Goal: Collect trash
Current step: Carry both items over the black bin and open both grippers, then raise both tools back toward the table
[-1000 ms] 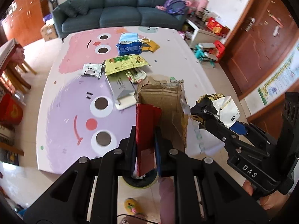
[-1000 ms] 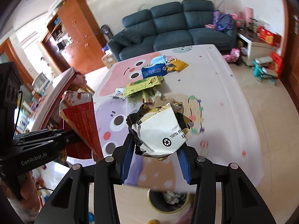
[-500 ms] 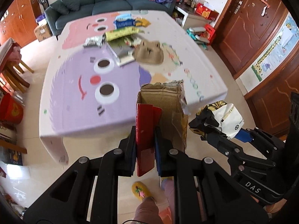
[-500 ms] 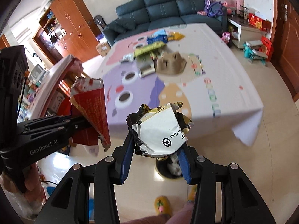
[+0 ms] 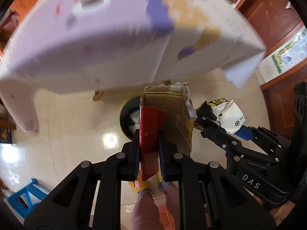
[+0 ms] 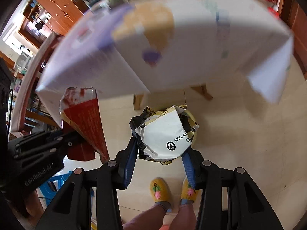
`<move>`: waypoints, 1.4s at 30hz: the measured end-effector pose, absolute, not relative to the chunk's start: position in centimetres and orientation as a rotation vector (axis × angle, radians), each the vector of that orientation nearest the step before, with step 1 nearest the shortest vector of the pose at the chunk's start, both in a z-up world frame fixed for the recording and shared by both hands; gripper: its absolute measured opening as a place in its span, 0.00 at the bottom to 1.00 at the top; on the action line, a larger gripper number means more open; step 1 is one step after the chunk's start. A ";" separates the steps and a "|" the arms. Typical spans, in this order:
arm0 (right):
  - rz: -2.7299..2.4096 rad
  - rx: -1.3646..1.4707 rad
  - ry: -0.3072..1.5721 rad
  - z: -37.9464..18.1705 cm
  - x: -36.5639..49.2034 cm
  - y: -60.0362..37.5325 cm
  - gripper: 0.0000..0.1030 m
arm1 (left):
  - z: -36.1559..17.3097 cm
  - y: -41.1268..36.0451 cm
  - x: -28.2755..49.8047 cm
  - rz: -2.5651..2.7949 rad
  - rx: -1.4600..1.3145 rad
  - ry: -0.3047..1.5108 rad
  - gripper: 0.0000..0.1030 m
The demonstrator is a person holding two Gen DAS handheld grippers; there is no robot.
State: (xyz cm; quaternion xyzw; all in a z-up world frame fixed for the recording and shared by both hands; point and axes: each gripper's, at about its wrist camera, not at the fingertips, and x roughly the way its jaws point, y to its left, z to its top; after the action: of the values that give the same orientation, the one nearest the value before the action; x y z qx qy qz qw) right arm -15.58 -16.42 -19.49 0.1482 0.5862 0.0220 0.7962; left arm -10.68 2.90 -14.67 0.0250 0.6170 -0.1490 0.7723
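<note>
Torn red carton [image 5: 151, 132] with a brown cardboard inside, clamped flat between the fingers of the left gripper [image 5: 148, 145] and standing upright out of them, ragged open end at the far side; seen from the right wrist view as a red wedge [image 6: 86, 122] with a torn whitish top, out at the left. Crumpled white wrapper [image 6: 165, 134] with black and gold folds and a recycling mark, squeezed between the blue-padded fingers of the right gripper [image 6: 161, 151]; in the left wrist view held out at the right [image 5: 228, 115]. Both bundles held in the air above the floor, near the table's near edge. Directly beyond the carton, a round dark-rimmed trash bin [image 5: 128, 118] with white scraps inside, partly hidden by the carton; in the right wrist view only a yellowish rim [image 6: 191, 118] showing behind the wrapper. Below, yellow slippers [image 6: 159, 189] on a person's feet, on pale glossy floor tiles [image 5: 76, 130]. Farther out, the table [image 5: 86, 38], blurred, under a white cloth printed in purple and tan, its wooden legs [image 6: 138, 100] showing below the hanging edge. Blue stool [image 5: 23, 197] at near left; red-brown wooden doors [image 5: 272, 15] at far right.
</note>
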 end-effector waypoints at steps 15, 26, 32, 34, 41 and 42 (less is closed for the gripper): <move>0.109 0.312 1.325 -41.0 -10.0 -16.6 0.51 | -34.2 1.7 -6.6 -0.231 0.061 1.363 0.35; 0.077 0.319 1.320 -43.2 -8.5 -16.4 0.61 | -35.9 3.7 -5.8 -0.178 0.082 1.355 0.56; 0.081 0.280 1.306 -39.9 -9.3 -15.7 0.61 | -33.0 4.1 -6.1 -0.173 0.080 1.329 0.56; 0.078 0.277 1.300 -38.3 -9.4 -15.7 0.61 | -31.5 4.2 -6.4 -0.175 0.076 1.319 0.56; 0.055 0.284 1.273 -31.1 -10.0 -15.6 0.61 | -25.3 4.9 -6.9 -0.173 0.065 1.290 0.56; 0.054 0.283 1.269 -30.0 -10.2 -15.6 0.61 | -24.1 5.0 -7.0 -0.174 0.064 1.284 0.56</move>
State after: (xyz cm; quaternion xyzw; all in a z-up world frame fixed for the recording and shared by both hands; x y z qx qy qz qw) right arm -10.21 -15.55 -30.01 0.1316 0.5909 0.0251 0.7956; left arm -7.02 5.00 -24.14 0.0300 0.5978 -0.0812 0.7970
